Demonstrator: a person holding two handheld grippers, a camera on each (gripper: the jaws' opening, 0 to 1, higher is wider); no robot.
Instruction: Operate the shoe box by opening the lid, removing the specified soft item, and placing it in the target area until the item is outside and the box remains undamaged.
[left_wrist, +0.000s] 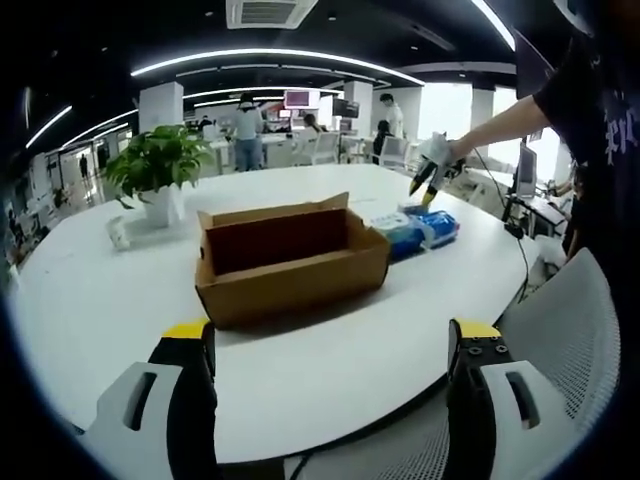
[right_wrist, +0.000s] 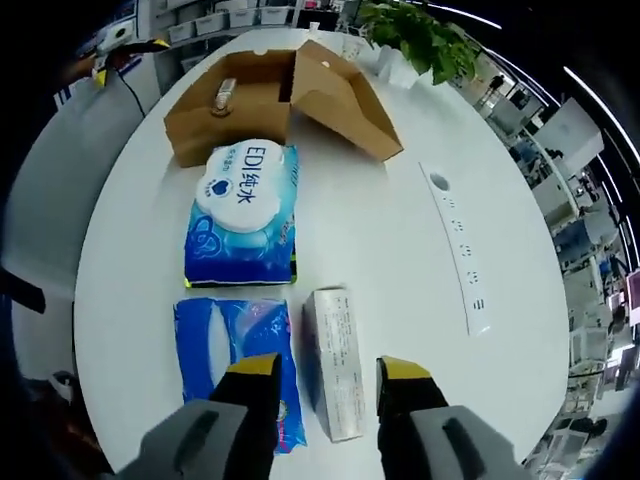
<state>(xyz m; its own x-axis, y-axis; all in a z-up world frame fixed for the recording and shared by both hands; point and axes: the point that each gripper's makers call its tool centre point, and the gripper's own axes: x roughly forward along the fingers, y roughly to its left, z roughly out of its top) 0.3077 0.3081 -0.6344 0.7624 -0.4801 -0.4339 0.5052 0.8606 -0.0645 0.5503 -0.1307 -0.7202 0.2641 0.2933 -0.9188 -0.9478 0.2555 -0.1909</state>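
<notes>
The brown cardboard shoe box (left_wrist: 290, 262) stands in the middle of the white table with its lid flap up; in the right gripper view the box (right_wrist: 262, 110) lies at the far end with a small pale item (right_wrist: 222, 97) inside. A blue and white wipes pack (right_wrist: 243, 215) lies just outside it, then a second blue pack (right_wrist: 235, 362) and a white carton (right_wrist: 335, 360). My right gripper (right_wrist: 328, 382) hovers open above those two. My left gripper (left_wrist: 330, 345) is open and held back from the box's near side. A hand holds the right gripper (left_wrist: 430, 180) above the blue packs (left_wrist: 425, 230).
A potted plant (left_wrist: 158, 165) stands at the table's far left, near a small white item (left_wrist: 118, 232). A long white strip (right_wrist: 458, 250) with holes runs along the table. A grey mesh chair (left_wrist: 560, 345) is at the near right edge. People stand by desks in the background.
</notes>
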